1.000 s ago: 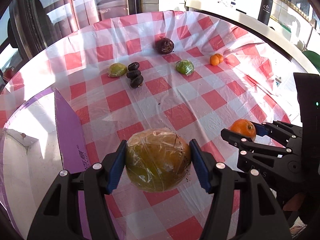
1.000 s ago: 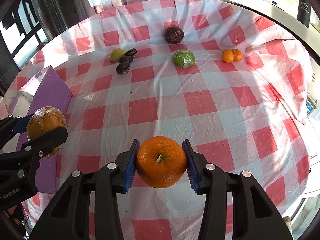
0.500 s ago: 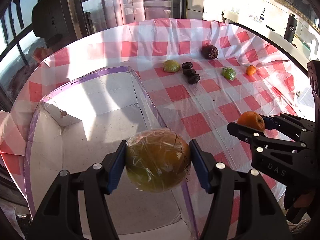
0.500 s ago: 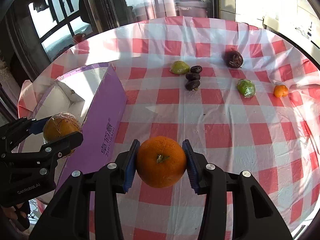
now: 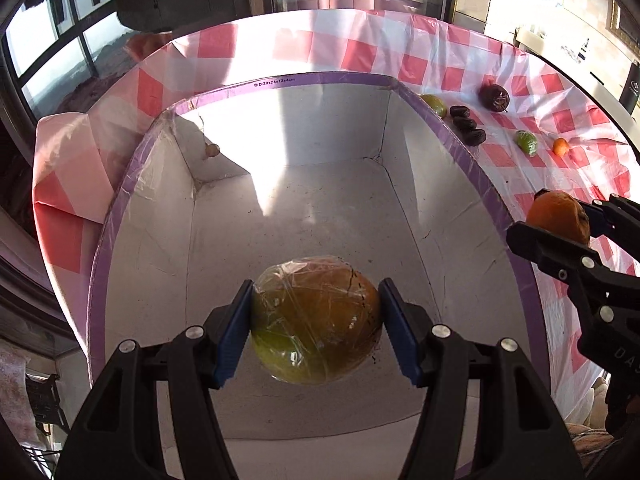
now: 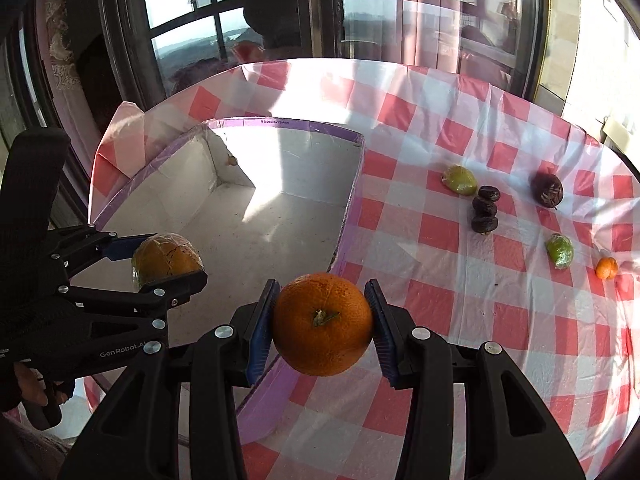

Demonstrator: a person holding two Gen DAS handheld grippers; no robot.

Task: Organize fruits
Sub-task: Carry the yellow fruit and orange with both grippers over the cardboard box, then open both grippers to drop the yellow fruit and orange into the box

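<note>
My left gripper (image 5: 316, 320) is shut on a plastic-wrapped yellow-orange fruit (image 5: 316, 320) and holds it above the inside of the white box with a purple rim (image 5: 320, 80). My right gripper (image 6: 322, 324) is shut on an orange (image 6: 322, 324) and holds it over the box's near right wall (image 6: 344, 220). The left gripper with the wrapped fruit (image 6: 164, 260) also shows in the right wrist view, and the orange (image 5: 558, 216) in the left wrist view.
On the red-checked cloth (image 6: 440, 304) to the right of the box lie a yellow-green fruit (image 6: 460, 180), three dark fruits (image 6: 484, 210), a dark round fruit (image 6: 547, 190), a wrapped green fruit (image 6: 560, 250) and a small orange fruit (image 6: 607, 268). A small round thing (image 5: 212, 150) lies in the box's far left corner.
Both grippers have moved left with their fruits. The left one has gone from the tablecloth to over the box's inside; the right one has reached the box's wall.
</note>
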